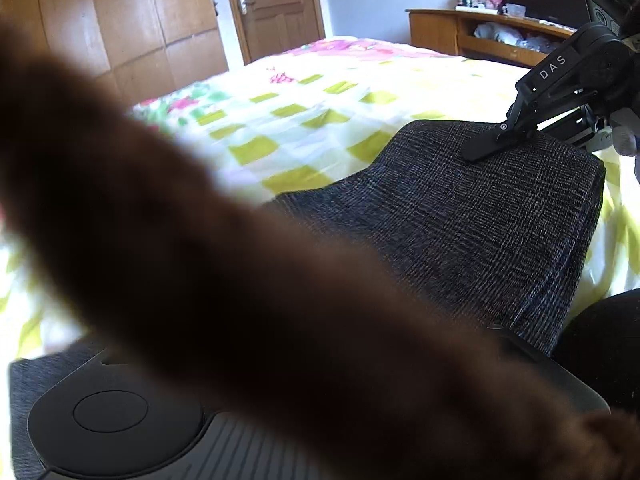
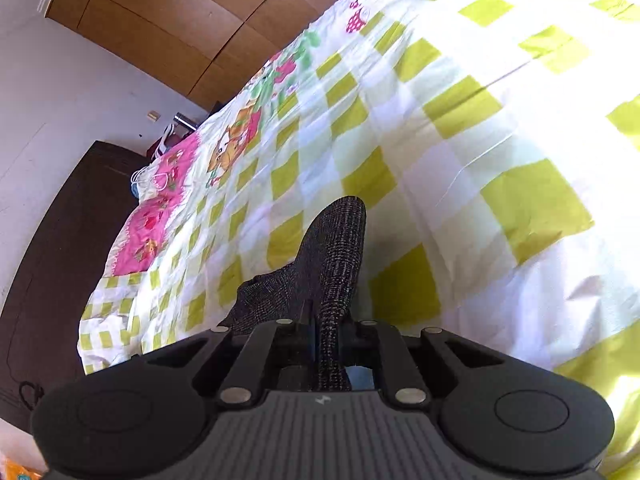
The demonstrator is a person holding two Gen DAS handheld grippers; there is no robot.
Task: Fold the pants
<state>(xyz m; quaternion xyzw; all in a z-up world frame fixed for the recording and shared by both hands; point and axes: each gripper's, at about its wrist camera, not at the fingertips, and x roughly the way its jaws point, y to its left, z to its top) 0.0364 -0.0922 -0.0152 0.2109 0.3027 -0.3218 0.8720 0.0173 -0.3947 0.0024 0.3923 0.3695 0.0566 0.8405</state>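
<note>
The right gripper (image 2: 326, 344) has its fingers pinched on the pants (image 1: 480, 216), which stretch ahead across the bed (image 2: 460, 140); the left gripper's grip is hidden.

left wrist view looks low across the bed (image 1: 320, 92) toward a door (image 1: 276, 4), half blocked by a blur; right wrist view tilts close over the same bed.
</note>
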